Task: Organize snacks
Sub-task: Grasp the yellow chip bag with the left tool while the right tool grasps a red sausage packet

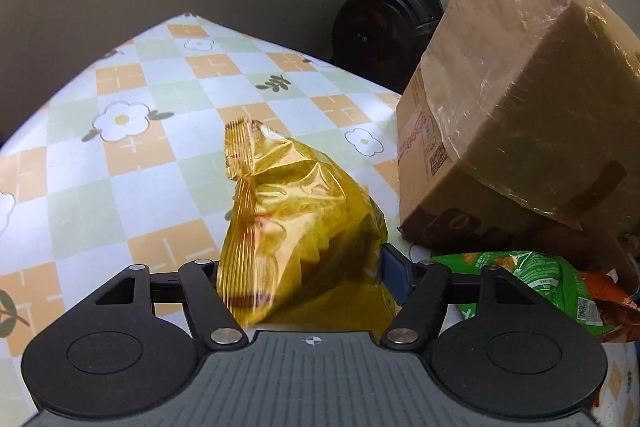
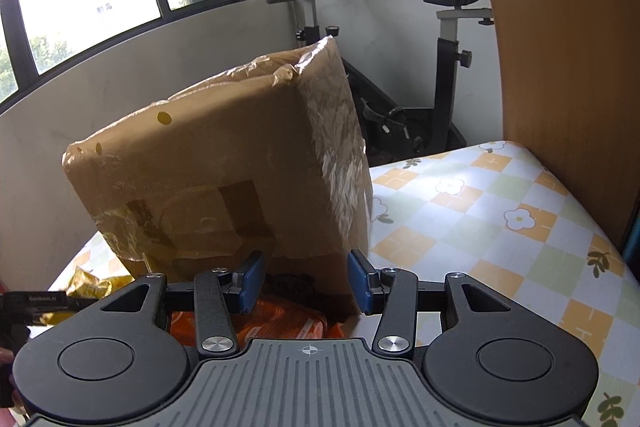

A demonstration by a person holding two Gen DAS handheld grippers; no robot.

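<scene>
The left gripper (image 1: 308, 267) pinches a gold snack bag (image 1: 296, 211), seemingly upright, beside the cardboard box (image 1: 520, 115), its bottom hidden.

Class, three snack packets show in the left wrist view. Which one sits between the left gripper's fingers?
The gold packet, clamped in the left gripper. The green packet and orange packet lie aside by the cardboard box.

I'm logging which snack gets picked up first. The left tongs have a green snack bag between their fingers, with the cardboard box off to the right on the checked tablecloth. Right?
Not quite: the bag between the left tongs is the golden-yellow bag, not green. The green bag lies to the right, at the foot of the cardboard box. The left wrist view shows this; the rest stands.
</scene>
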